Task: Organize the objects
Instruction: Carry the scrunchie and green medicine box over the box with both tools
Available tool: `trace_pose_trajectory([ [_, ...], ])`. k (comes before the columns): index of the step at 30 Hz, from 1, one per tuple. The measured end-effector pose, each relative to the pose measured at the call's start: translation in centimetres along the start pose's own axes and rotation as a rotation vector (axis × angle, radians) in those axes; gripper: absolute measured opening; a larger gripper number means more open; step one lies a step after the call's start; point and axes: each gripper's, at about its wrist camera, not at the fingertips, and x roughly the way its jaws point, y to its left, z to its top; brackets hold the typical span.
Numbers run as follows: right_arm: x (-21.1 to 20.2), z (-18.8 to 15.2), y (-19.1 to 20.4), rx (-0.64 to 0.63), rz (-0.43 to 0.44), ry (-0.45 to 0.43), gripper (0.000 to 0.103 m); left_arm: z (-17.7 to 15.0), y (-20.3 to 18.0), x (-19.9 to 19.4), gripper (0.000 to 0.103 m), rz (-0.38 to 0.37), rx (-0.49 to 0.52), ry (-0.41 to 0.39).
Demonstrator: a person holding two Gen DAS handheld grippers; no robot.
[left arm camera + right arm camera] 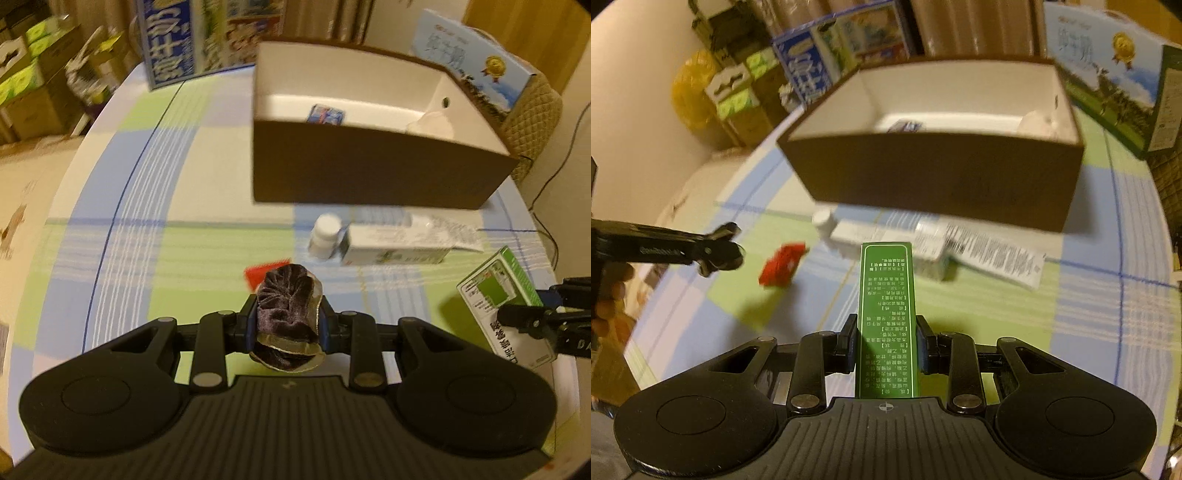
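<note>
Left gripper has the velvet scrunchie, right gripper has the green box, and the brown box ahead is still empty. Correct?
Not quite. The brown box is not empty: the right wrist view shows a small blue packet and something white inside. The rest holds: the left gripper grips the velvet scrunchie, and the right gripper grips the green box.

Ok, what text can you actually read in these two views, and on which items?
"DA", cut off: right gripper, seen from the left wrist.
Green box: columns of Chinese print, too small to read.
Blue carton: large Chinese characters, blurred.
Light blue carton: script and gold seal, unreadable.
White box: print blurred.
Left gripper: side lettering blurred.
</note>
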Motion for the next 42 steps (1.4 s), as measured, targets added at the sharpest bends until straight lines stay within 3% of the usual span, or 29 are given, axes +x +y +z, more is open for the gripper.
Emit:
trace_pose_trajectory([
  [14, -3.4, 10.3, -3.5, 0.013, 0.011, -0.177, 0.027, 9.9, -3.8, 1.9, 0.026, -0.044, 0.175, -0.11],
  [24, -1.0, 18.2, -5.3, 0.01, -0.028, -0.267, 0.027, 17.7, -6.8, 5.8, 0.027, -0.111, 0.252, -0.131],
  [32, 3.0, 20.5, -8.1, 0.061, -0.069, -0.239, 0.027, 20.8, -8.0, 11.2, 0.027, -0.136, 0.278, -0.046],
  [42, 6.0, 20.9, -11.0, 0.12, -0.102, -0.211, 0.027, 22.0, -9.5, 16.4, 0.027, -0.123, 0.325, 0.012],
])
